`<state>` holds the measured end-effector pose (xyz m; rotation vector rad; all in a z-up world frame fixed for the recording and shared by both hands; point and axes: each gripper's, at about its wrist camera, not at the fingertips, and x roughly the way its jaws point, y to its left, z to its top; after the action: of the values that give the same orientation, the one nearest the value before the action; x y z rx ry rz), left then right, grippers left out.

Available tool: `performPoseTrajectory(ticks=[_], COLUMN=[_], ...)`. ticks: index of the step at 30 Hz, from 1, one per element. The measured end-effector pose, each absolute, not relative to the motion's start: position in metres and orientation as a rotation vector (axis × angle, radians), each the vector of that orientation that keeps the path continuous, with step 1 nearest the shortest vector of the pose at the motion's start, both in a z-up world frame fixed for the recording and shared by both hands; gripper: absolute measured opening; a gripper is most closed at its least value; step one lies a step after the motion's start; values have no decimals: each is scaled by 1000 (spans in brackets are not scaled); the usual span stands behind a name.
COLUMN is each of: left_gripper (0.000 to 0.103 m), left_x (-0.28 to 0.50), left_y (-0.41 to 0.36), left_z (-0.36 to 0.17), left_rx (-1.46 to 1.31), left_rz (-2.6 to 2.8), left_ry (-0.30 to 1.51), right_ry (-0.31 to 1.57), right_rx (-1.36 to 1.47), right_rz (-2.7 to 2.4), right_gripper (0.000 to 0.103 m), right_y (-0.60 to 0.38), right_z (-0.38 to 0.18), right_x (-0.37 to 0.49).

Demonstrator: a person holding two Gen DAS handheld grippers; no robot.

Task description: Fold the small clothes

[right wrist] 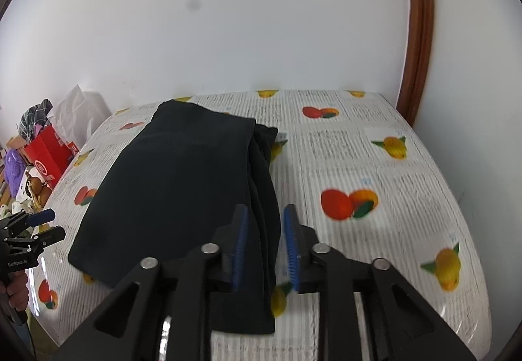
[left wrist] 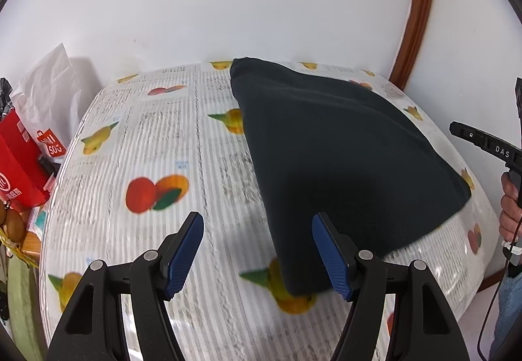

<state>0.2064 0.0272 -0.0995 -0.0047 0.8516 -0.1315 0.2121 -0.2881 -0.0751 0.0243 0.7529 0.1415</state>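
A dark, nearly black garment [left wrist: 339, 145] lies folded on the fruit-print tablecloth [left wrist: 163, 139]. My left gripper [left wrist: 257, 224] is open and empty above the cloth, its right finger over the garment's near left edge. In the right wrist view the garment [right wrist: 169, 172] fills the left half of the table, its layered edge running toward me. My right gripper [right wrist: 265, 217] has its blue pads [right wrist: 242, 230] on either side of that layered edge, with a gap on both sides. The left gripper also shows in the right wrist view [right wrist: 45, 224], open.
A red shopping bag [left wrist: 16, 162] and white paper bag [left wrist: 49, 90] stand off the table's left side. The white wall [left wrist: 228, 2] and a brown door frame [left wrist: 417, 18] lie behind. The person's hand [left wrist: 509, 207] holds the right gripper's handle at the right edge.
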Motion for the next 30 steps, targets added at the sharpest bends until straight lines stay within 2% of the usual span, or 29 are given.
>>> performPoseTrajectory(ticks=[2,8,22,24,26,30], left_gripper=[67,67,67,67,67,67], left_x=[216,247,300,305,309,312], left_y=[31,40,47,46,46,47], left_z=[-98,-99,-109,-111,-114,-119], left_rx=[-11,-28,-25,-25,-33,-42], left_rz=[-122,-101,-99,-106,-110,-115], left_ry=[851,858,864,866,870,878], right_ry=[759,800,1008,1038,1033,858], right_rx=[23,35,140,160,187,133], right_rz=[140,177,175,168,216,261], right_gripper=[37,40,40,37,12,9], right_y=[-285,-268,-236,-235,-233,-233], right_z=[-72,-71,-130,-137,-138,-116], right_x=[229,288,416,426,430,416])
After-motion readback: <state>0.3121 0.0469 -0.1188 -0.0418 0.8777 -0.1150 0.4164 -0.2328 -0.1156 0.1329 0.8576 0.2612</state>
